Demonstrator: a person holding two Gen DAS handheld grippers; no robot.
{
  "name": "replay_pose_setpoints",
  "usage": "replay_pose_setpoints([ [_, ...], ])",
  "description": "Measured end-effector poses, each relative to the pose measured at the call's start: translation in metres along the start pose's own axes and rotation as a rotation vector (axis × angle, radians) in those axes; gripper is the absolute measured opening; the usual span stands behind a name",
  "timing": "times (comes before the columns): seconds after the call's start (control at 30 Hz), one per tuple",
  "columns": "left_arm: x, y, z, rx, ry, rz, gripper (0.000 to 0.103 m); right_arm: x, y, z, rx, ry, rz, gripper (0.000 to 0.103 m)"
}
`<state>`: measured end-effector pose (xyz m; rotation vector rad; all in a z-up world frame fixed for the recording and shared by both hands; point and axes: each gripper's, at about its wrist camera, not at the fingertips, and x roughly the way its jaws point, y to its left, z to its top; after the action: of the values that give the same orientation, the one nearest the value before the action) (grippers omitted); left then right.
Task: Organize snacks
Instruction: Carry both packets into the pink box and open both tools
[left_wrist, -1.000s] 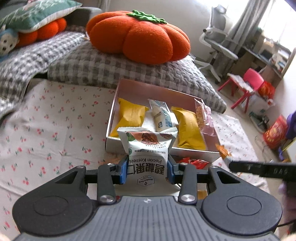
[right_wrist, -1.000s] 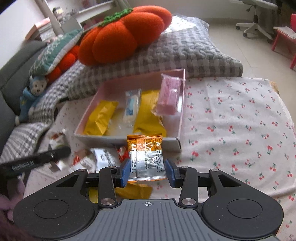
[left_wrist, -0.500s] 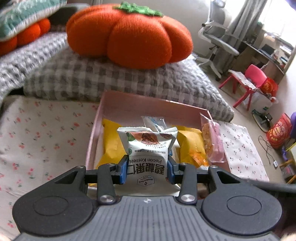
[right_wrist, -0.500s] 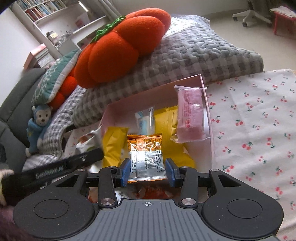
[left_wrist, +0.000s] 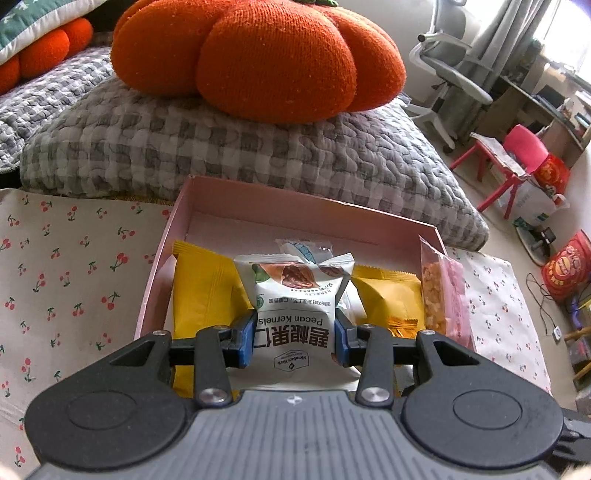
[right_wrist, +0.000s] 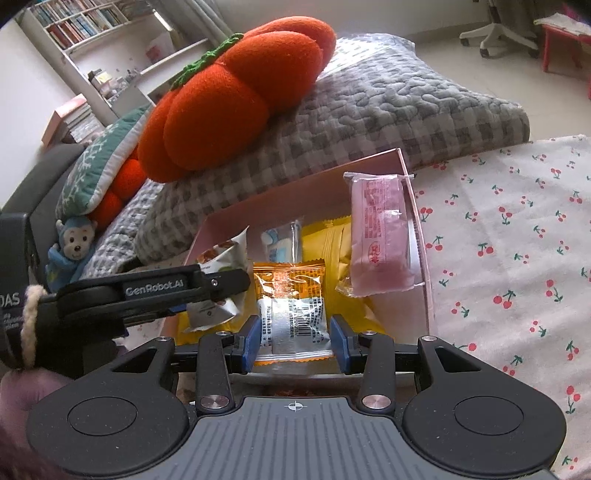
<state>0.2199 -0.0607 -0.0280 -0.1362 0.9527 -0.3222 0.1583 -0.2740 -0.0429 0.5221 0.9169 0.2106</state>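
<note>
We hold a pecan kernels packet (left_wrist: 293, 310) in our left claw (left_wrist: 294, 341) and an orange packet (right_wrist: 291, 306) in our right claw (right_wrist: 294, 345) above the pink box (left_wrist: 295, 205), where two yellow packets, a small white one and a pink one already lie.

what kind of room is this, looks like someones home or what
Most likely a lived-in home, a living room or bedroom. A pumpkin cushion sits on a grey checked quilted pillow, a bookshelf lines the wall, and a small red child's chair stands near a desk with an office chair.
</note>
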Motion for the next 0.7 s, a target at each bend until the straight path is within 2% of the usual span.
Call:
replay_pose_setpoints([
  [0.13, 0.001, -0.003, 0.002, 0.007, -0.008, 0.014, 0.04, -0.001, -0.002, 0.001, 0.01, -0.011, 0.004, 0.042],
  [0.2, -0.002, -0.005, 0.001, 0.022, -0.029, 0.031, 0.049, -0.001, -0.004, 0.002, 0.023, -0.007, 0.01, 0.045],
  [0.23, -0.005, -0.006, 0.001, 0.031, -0.039, 0.029, 0.051, -0.001, -0.005, 0.002, 0.034, 0.0, 0.007, 0.053],
  [0.3, -0.009, -0.008, 0.0, 0.045, -0.048, 0.036, 0.059, -0.002, -0.006, 0.003, 0.046, 0.003, 0.004, 0.06],
  [0.47, -0.02, -0.007, -0.001, 0.052, -0.061, 0.046, 0.064, -0.009, -0.007, 0.003, 0.033, -0.01, -0.007, 0.061],
  [0.7, -0.039, -0.001, -0.013, 0.044, -0.061, 0.041, 0.073, -0.026, -0.004, 0.003, -0.002, -0.019, -0.028, 0.073],
])
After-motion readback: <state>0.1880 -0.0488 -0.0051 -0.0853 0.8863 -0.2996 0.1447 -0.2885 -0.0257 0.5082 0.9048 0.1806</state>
